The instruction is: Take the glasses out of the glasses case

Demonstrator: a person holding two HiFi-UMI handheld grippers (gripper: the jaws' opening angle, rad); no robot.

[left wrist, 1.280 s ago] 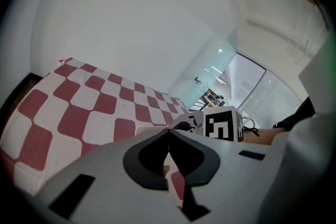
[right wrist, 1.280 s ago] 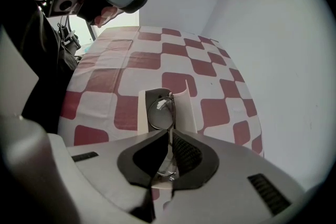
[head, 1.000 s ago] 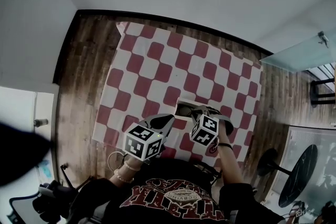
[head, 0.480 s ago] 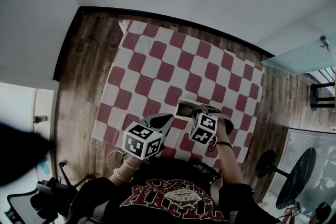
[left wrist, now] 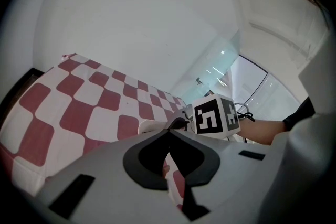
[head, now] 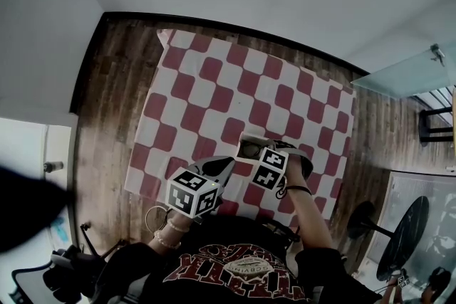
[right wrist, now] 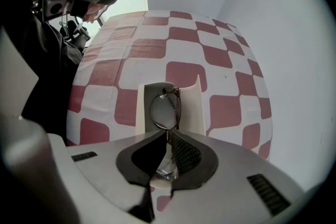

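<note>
At the open glasses case (right wrist: 192, 107) on the checkered cloth (right wrist: 184, 50), the right gripper (right wrist: 168, 135) pinches the glasses (right wrist: 166, 110) by the frame, one lens upright just beyond its jaw tips, while the left gripper (left wrist: 168, 130) has its jaws pressed together, empty.

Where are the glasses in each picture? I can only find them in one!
Right gripper view: the glasses are in the middle, pinched by the right gripper at the open case.
Head view: too small to make out; the case lies low in the middle.
Left gripper view: not clearly seen; the case's white edge peeks past the jaws.
Shared landmark: the red-and-white checked cloth.
</note>
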